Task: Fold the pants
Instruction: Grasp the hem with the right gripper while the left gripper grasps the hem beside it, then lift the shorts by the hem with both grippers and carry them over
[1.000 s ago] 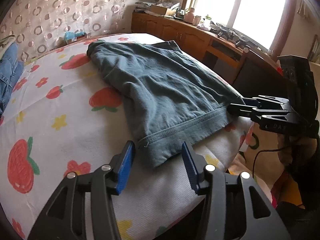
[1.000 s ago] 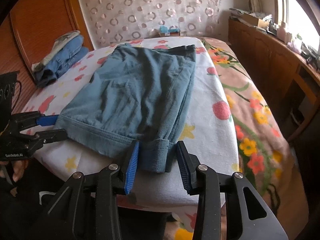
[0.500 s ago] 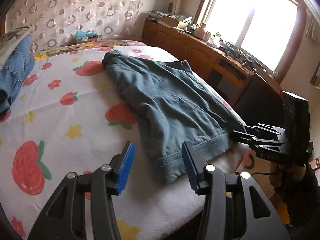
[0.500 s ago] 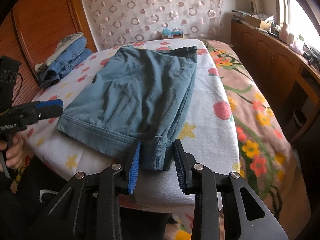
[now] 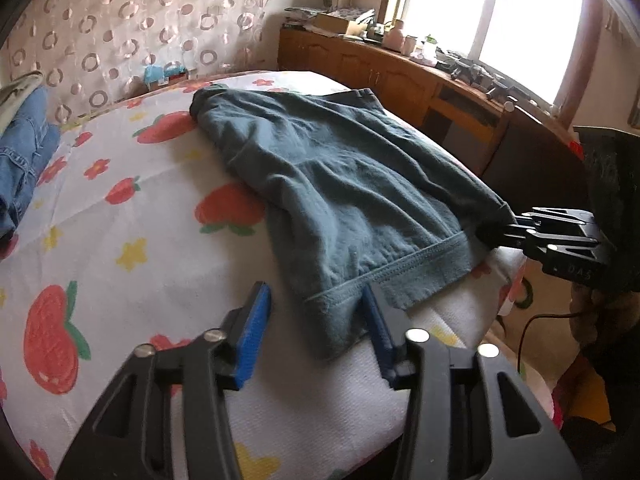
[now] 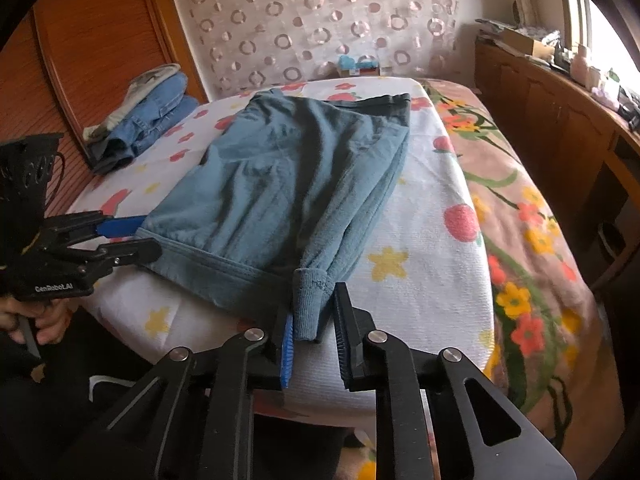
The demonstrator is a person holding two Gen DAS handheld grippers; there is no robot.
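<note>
We held our left gripper (image 5: pixel 316 332) with its fingers spread wide, the near hem corner of the pants (image 5: pixel 340 204) lying between the blue pads (image 5: pixel 254 332) without either pad pressing the cloth. Our right gripper (image 6: pixel 312 340) also stood with its fingers parted, and the ribbed cuff (image 6: pixel 310 304) of the pants hung in the gap between them; the pads were close to the cuff, but they had not clamped it.

Beyond both pairs of fingers, the teal pants lay folded lengthwise and flat on the bed (image 6: pixel 424 240), running away from us toward the waistband (image 6: pixel 384 101) at the far end. Their hem edge reached the mattress edge just ahead of the fingertips. The bed carried a white sheet printed with red fruit and yellow flowers.

Farther out, left of the right gripper's fingers, a stack of folded jeans (image 6: pixel 148 120) sat on the bed near a wooden headboard (image 6: pixel 100 40). To the right of both grippers ran a wooden cabinet (image 5: pixel 400 76) under a bright window (image 5: pixel 520 20).
</note>
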